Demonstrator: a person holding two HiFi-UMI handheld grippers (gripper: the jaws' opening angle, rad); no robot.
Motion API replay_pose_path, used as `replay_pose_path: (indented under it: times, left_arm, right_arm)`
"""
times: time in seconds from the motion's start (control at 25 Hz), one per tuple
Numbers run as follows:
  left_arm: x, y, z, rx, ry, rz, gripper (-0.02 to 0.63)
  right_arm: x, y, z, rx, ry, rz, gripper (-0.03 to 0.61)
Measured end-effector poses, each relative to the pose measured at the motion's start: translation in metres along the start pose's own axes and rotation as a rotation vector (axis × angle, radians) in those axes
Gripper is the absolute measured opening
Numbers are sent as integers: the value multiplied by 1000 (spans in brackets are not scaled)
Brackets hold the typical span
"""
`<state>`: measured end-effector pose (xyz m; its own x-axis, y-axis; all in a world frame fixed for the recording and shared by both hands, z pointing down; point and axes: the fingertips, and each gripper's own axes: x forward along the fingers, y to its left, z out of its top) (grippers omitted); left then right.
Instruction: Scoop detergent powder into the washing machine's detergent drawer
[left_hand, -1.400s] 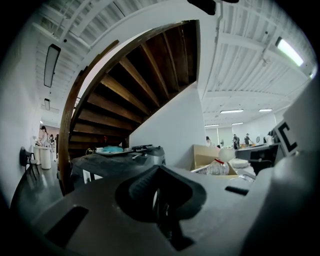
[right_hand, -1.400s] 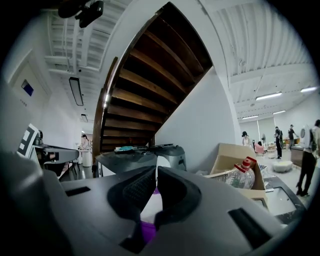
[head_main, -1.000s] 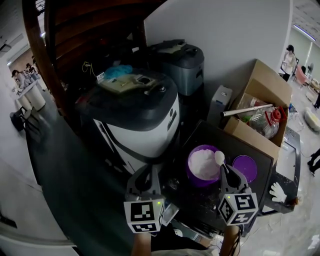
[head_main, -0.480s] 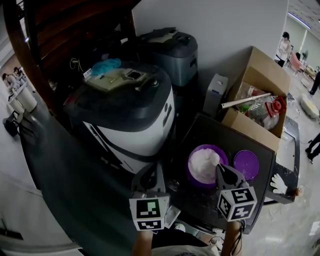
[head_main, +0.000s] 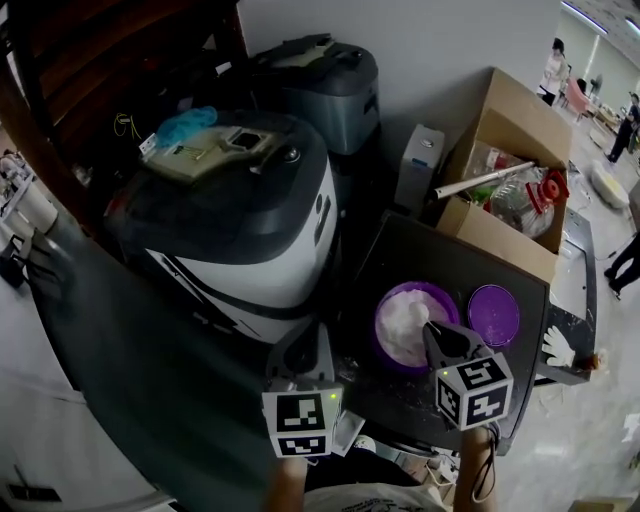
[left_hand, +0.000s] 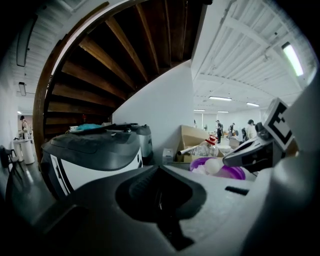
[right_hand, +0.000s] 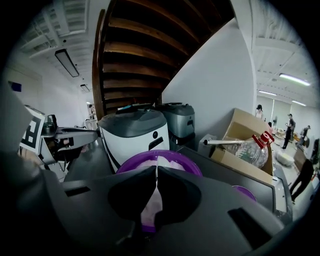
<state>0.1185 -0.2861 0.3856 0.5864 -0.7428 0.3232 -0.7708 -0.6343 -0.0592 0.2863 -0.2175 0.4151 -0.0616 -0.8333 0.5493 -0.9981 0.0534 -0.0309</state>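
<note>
A purple tub (head_main: 386, 303) full of white detergent powder (head_main: 404, 318) stands on a dark low table, right of the white washing machine (head_main: 240, 225) with its dark lid. My right gripper (head_main: 429, 327) is over the tub's near right side, shut on a white scoop (left_hand: 214, 165) whose round bowl hangs just above the powder. In the right gripper view the shut jaws (right_hand: 156, 168) point at the tub (right_hand: 131, 165). My left gripper (head_main: 320, 330) is shut and empty, held between the machine and the tub.
The tub's purple lid (head_main: 495, 315) lies to its right. An open cardboard box (head_main: 500, 170) with a plastic bottle and a tube stands behind it. A grey appliance (head_main: 320, 85) sits behind the machine, and a blue cloth (head_main: 185, 126) lies on the machine's top.
The right gripper has moved a little left, further in over the powder, with the scoop. The left gripper has hardly moved. The head view has shifted slightly.
</note>
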Motion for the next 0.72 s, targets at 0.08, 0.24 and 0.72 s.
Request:
replay_pose_path:
  times: [0.08, 0.24, 0.72]
  left_arm:
    - [4, 0, -3, 3, 10, -12, 2]
    - [9, -2, -11, 7, 31, -37, 2]
    - [19, -7, -20, 5, 57, -82, 2]
  right_arm:
    - [3, 0, -3, -23, 36, 4, 21]
    - [10, -3, -12, -81, 123, 4, 21]
    - [24, 3, -17, -164, 240, 60, 21]
